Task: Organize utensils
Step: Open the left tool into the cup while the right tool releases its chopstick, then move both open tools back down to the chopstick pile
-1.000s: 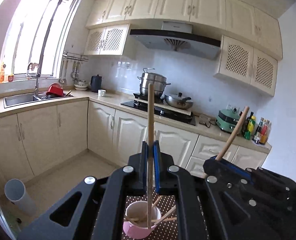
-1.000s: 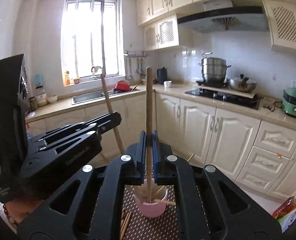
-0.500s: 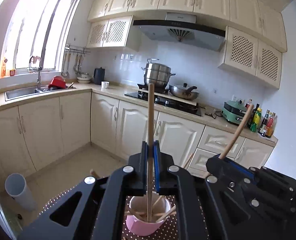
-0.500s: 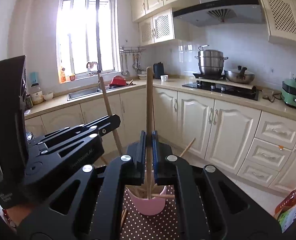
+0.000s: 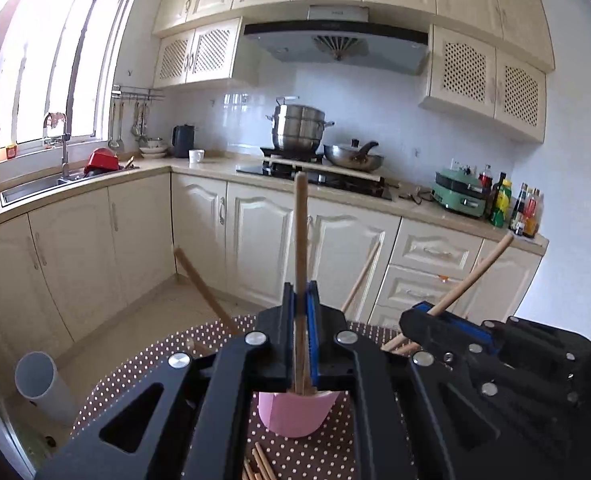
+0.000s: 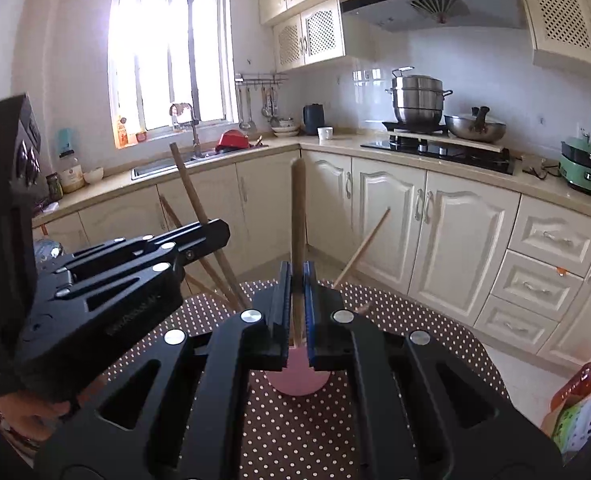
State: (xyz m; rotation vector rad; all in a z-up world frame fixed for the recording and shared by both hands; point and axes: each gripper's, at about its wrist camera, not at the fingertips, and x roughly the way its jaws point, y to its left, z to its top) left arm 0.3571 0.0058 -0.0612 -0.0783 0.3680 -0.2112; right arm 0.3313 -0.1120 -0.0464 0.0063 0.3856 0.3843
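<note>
Pinching one wooden chopstick (image 5: 300, 240) upright, the left gripper (image 5: 300, 360) keeps its blue pads pressed together on the shaft so the lower end aims straight into the pink cup (image 5: 295, 416) just below and ahead of its fingertips. The grip sits low on the stick, which I judge leaves a short tail to steer into the mouth. In this left wrist view the cup stands on the polka-dot bench (image 5: 143, 364); other chopsticks already lean out of it to either side, and loose ones (image 5: 259, 464) lie flat on the cloth nearer than the cup, beneath the gripper. To the right, the right gripper (image 5: 427, 316) clamps its own stick (image 5: 475, 276) at a slant. The two tools sit close together, so sideways room is tight; above is free.

From the right wrist view, the right gripper (image 6: 295, 320) is likewise closed on a chopstick (image 6: 297, 216) that stands nearly vertical, with the cup (image 6: 297, 380) partly hidden right under its fingertips. The left gripper (image 6: 199, 236) crowds in from the left, its stick (image 6: 191, 196) tilting away. Leaning sticks fan out of the cup to both sides of the jaws, so the clear entry is the middle of the mouth. The bench's far edge (image 6: 435, 304) curves round beyond the cup, with open floor past it; a packet (image 6: 579, 412) sits well off to the right.
</note>
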